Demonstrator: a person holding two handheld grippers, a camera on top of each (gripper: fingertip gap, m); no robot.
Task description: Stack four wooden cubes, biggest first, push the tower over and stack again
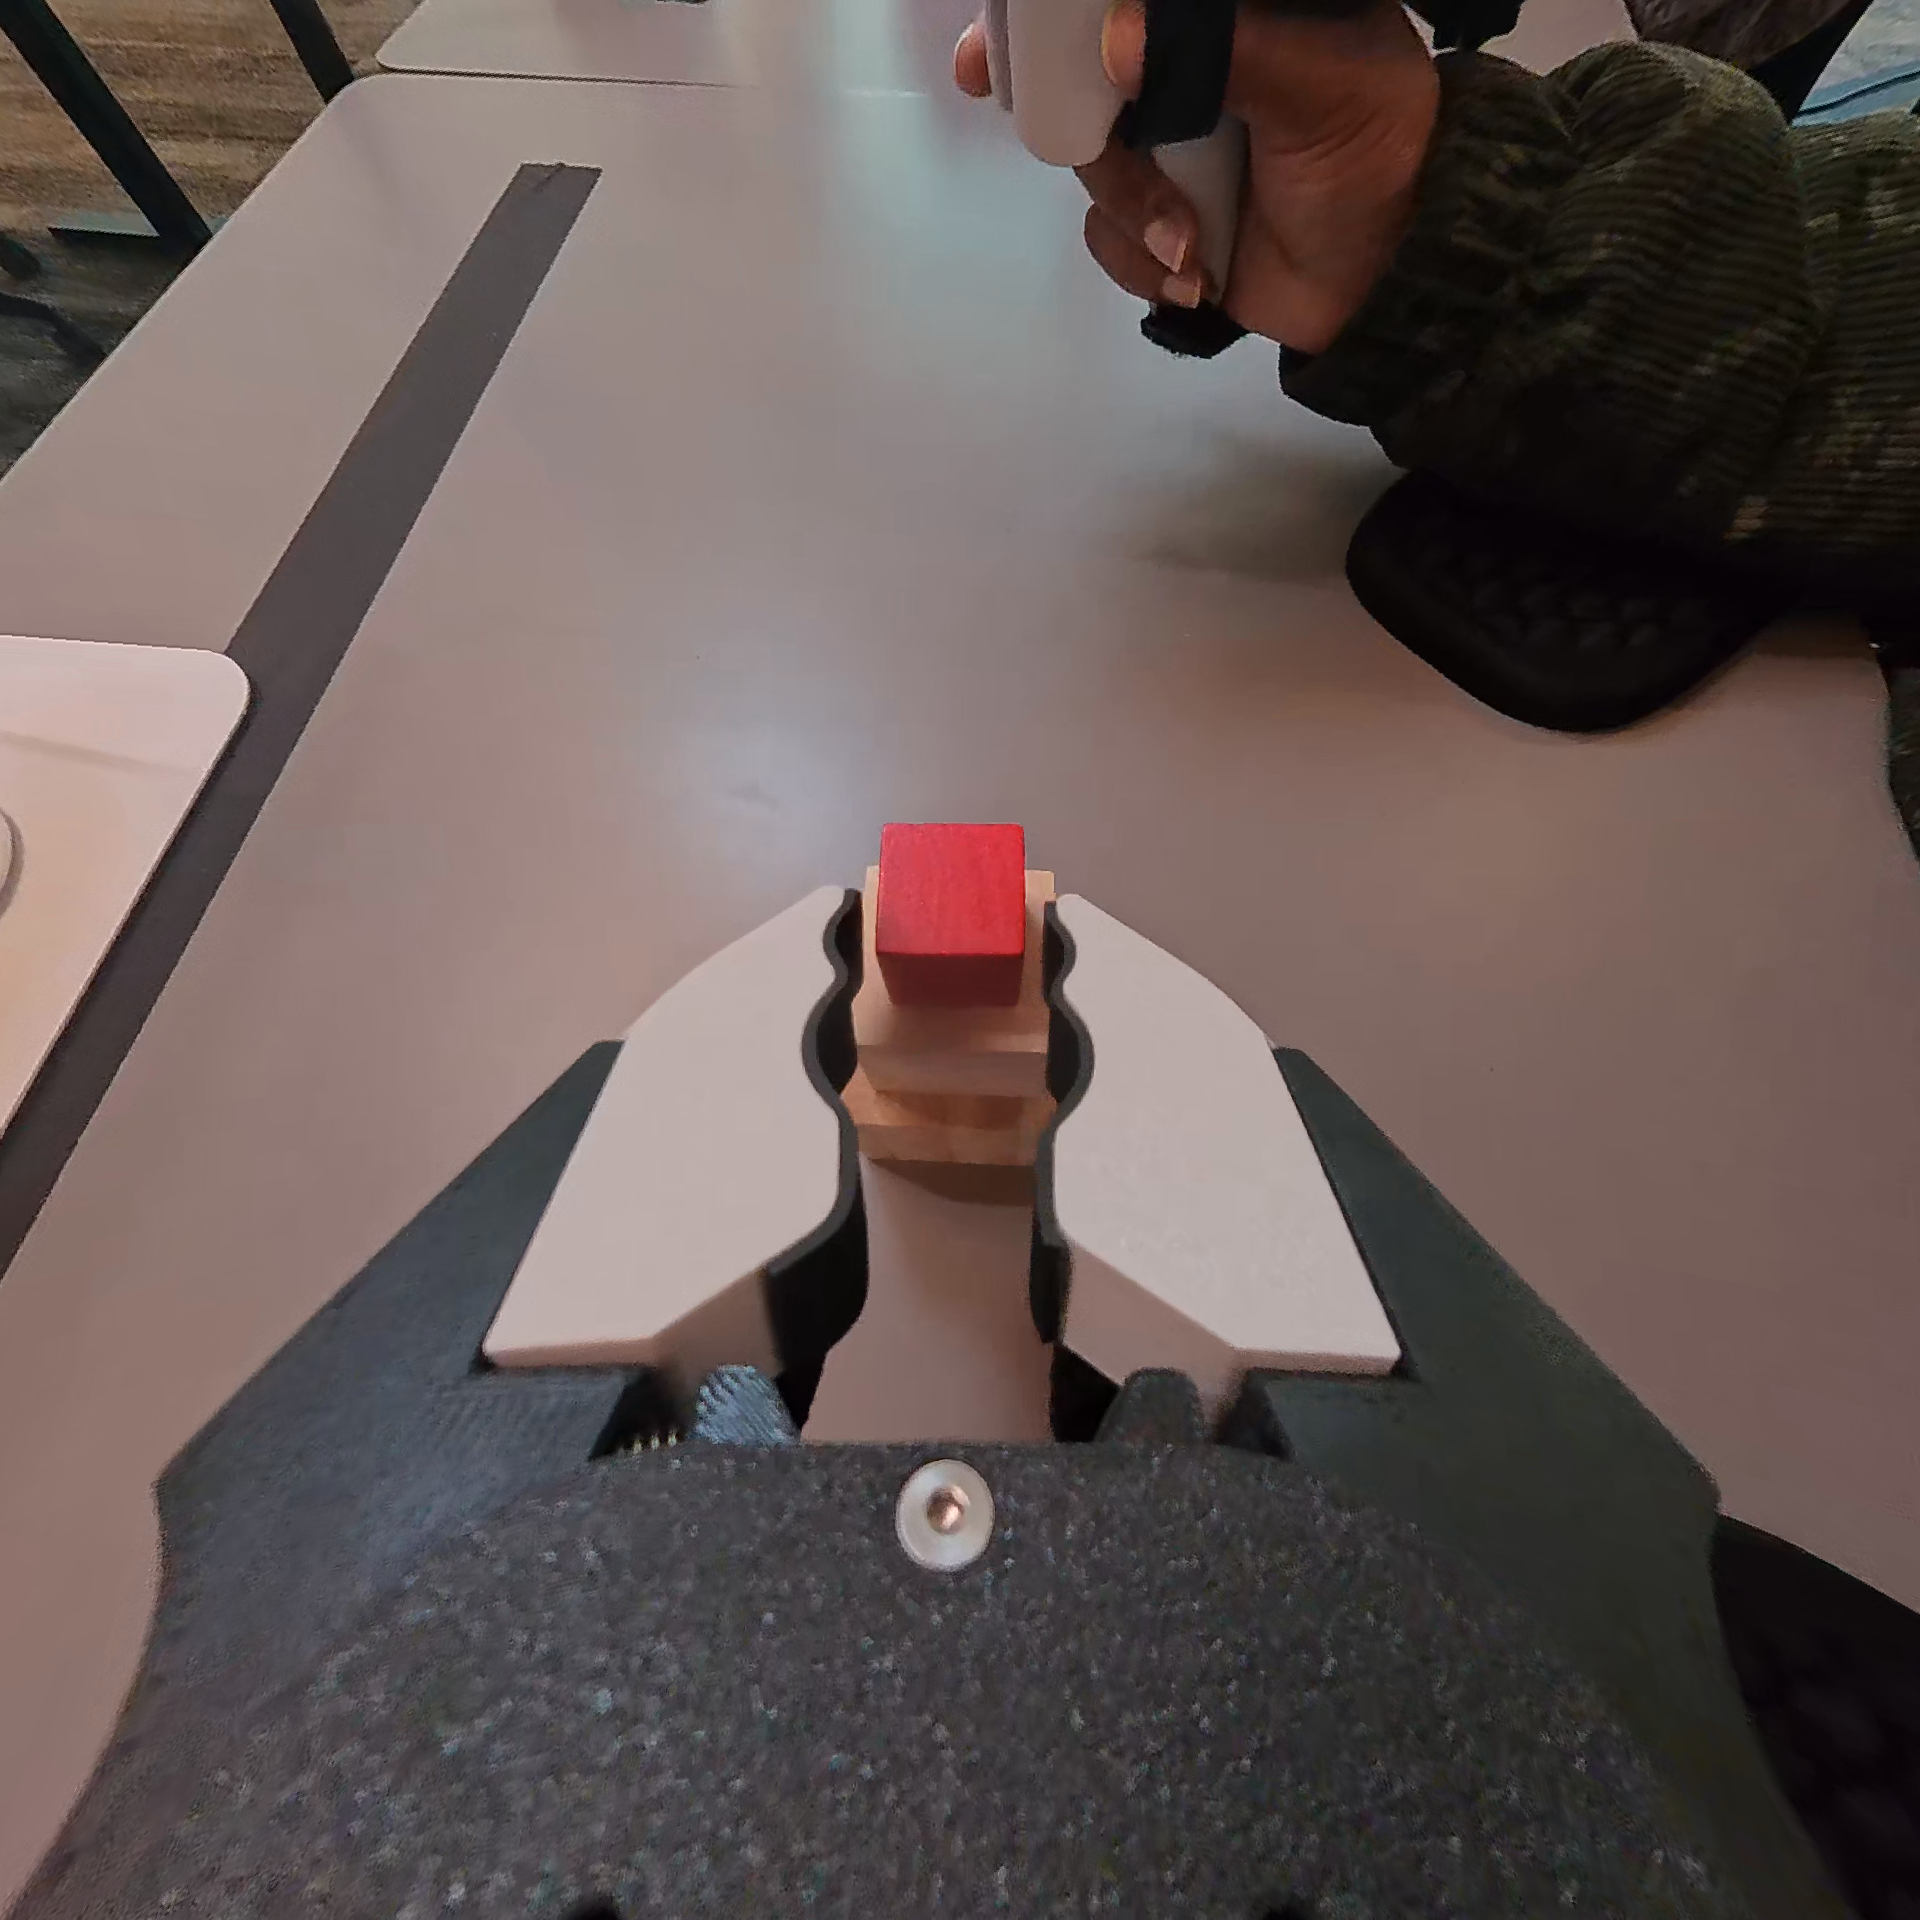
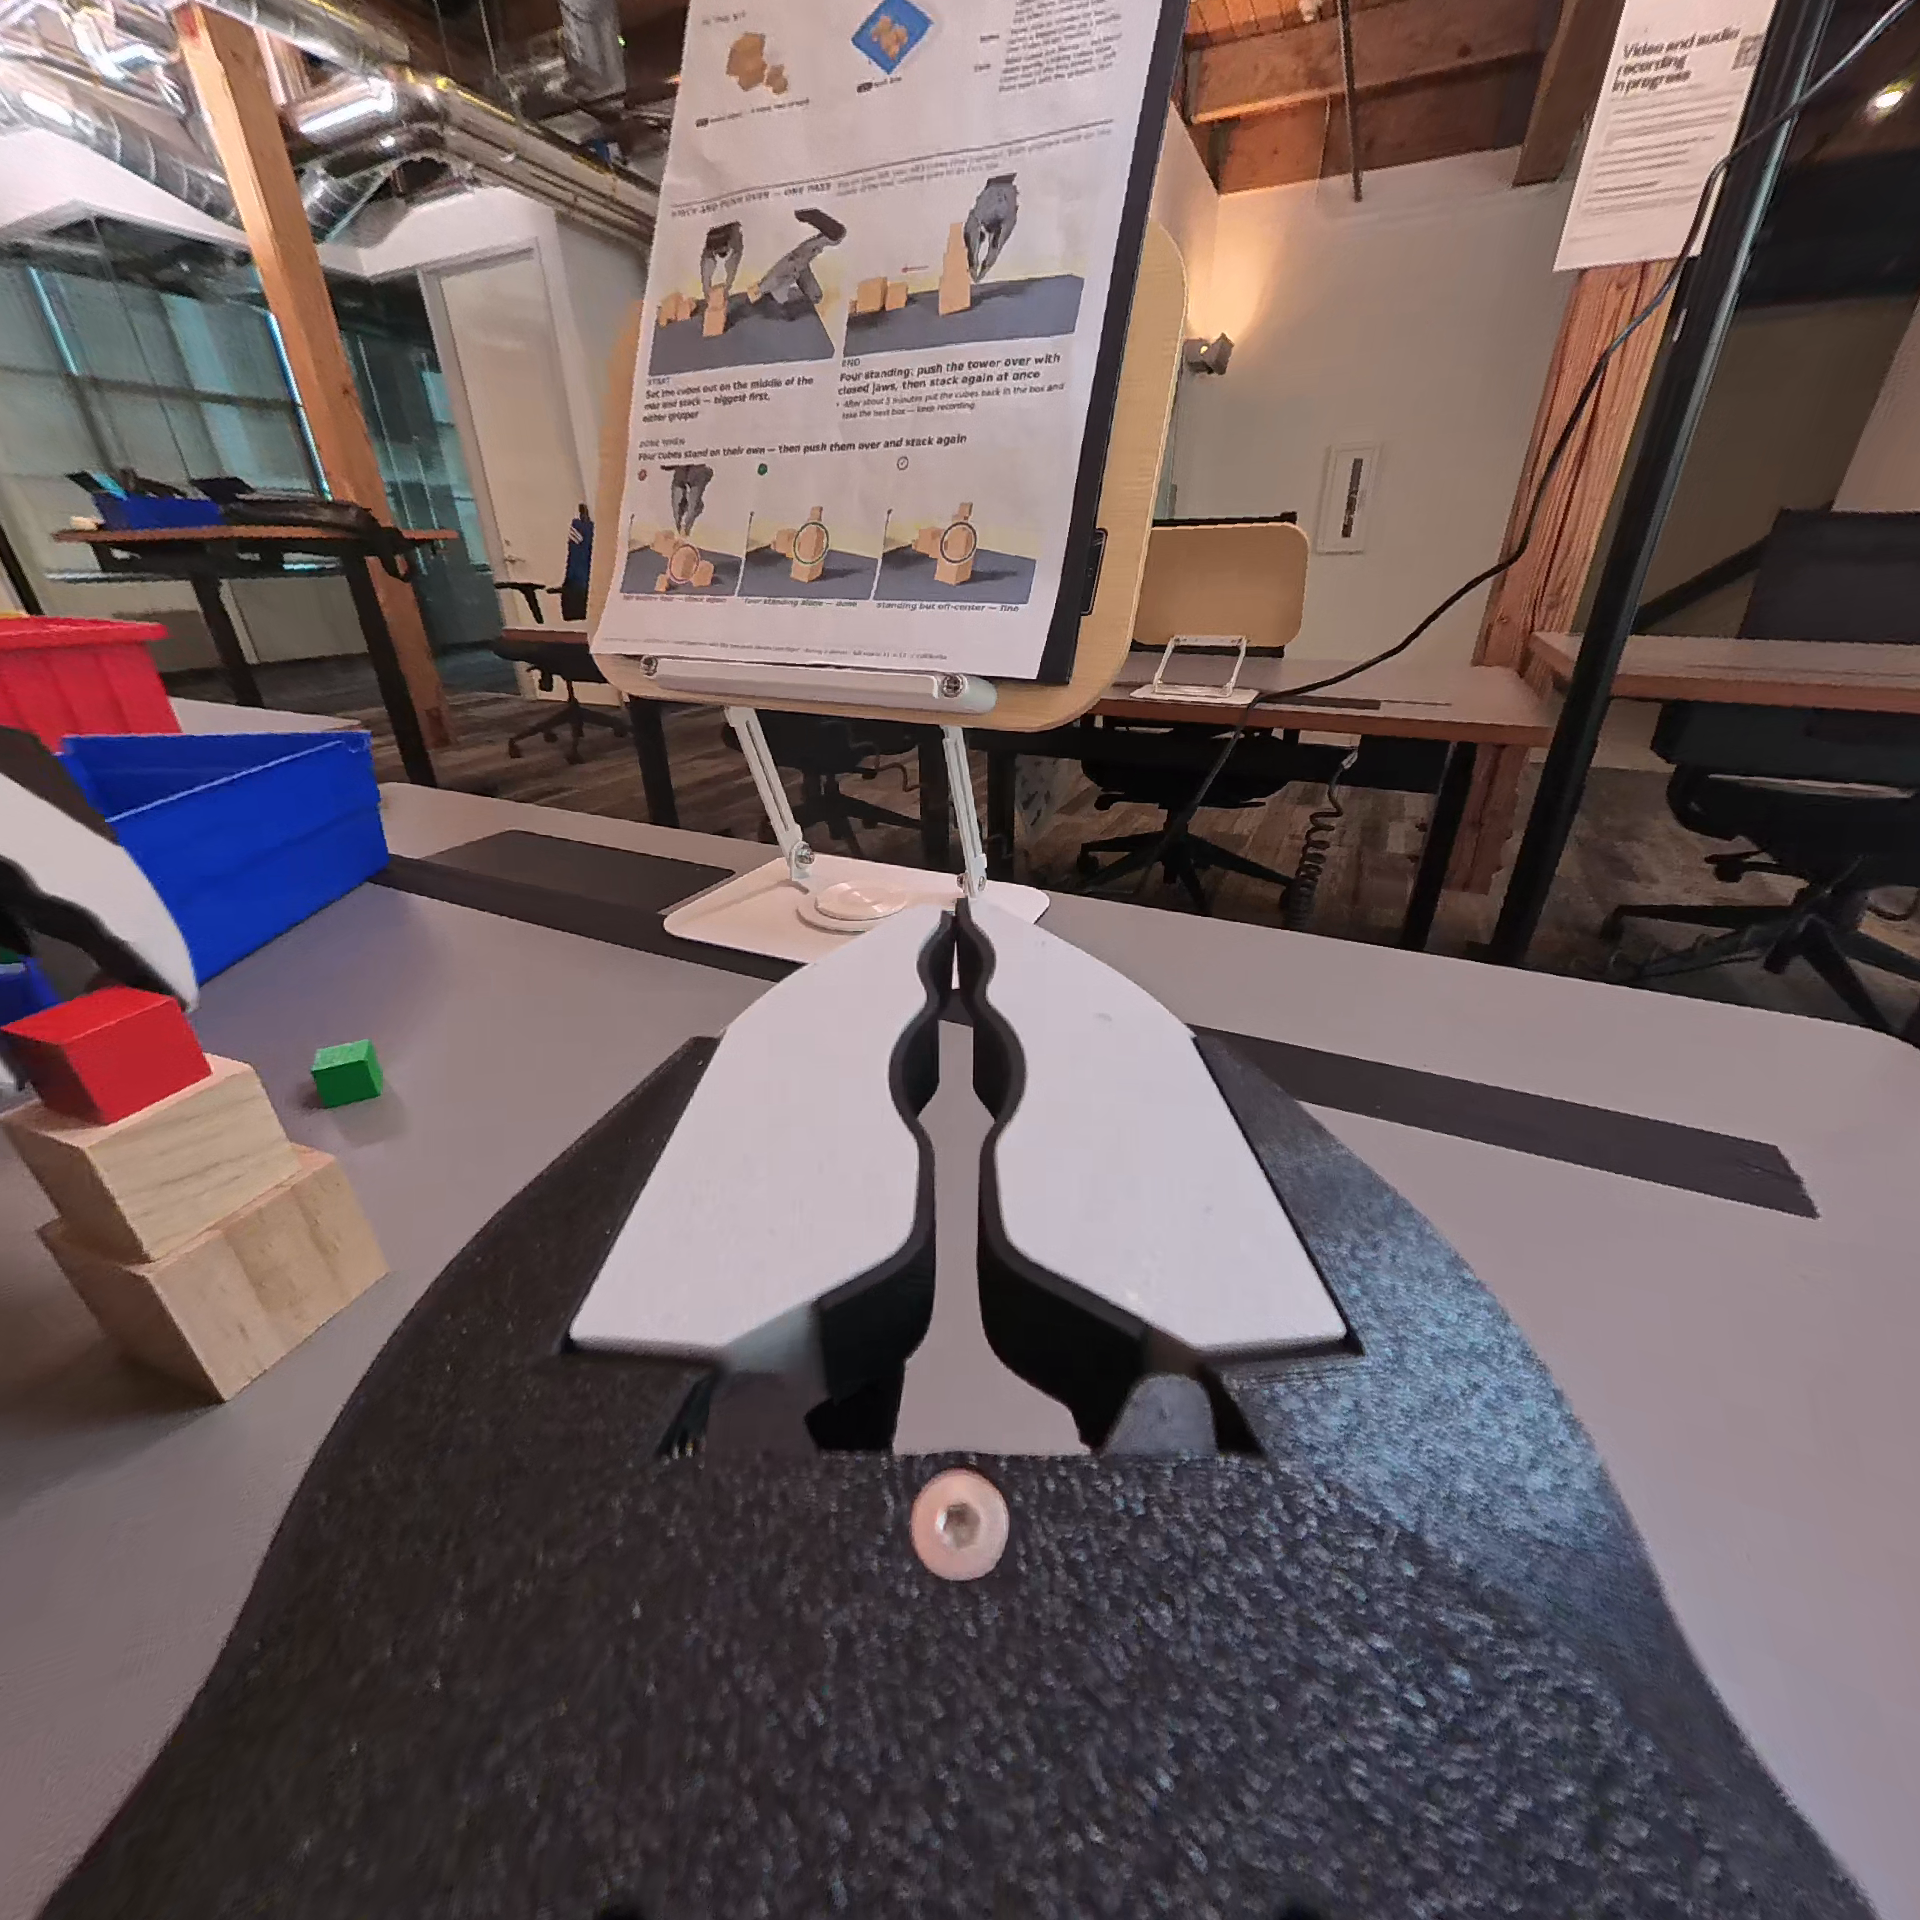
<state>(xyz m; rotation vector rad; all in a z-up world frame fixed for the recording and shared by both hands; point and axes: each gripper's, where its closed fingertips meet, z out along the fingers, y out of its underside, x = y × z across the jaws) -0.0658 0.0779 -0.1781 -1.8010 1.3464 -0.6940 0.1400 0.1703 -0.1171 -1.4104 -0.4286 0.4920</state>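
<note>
Red caps the stack: one red cube (image 1: 951,902) sits on two pale wooden blocks, the upper block (image 1: 956,1039) smaller than the lower block (image 1: 951,1127), all three piled on the grey desk (image 1: 727,582); the left hand-held gripper (image 1: 951,914) hangs over the stack with its two fingers apart, one on each side of the pile, a sliver of gap showing between each pad and the wood, so nothing is clamped. One green cube (image 2: 347,1072) lies alone on the desk, well apart from the stack; one blue bin (image 2: 239,831) and one red bin (image 2: 78,675) stand behind it. The right hand-held gripper (image 2: 957,925) is off to the side of the stack, its two fingers drawn together at the tips with nothing between them; beyond it stands one document stand (image 2: 883,686) bearing a printed sheet. One hand (image 1: 1247,177) in a green knit sleeve grips that tool's handle.
</note>
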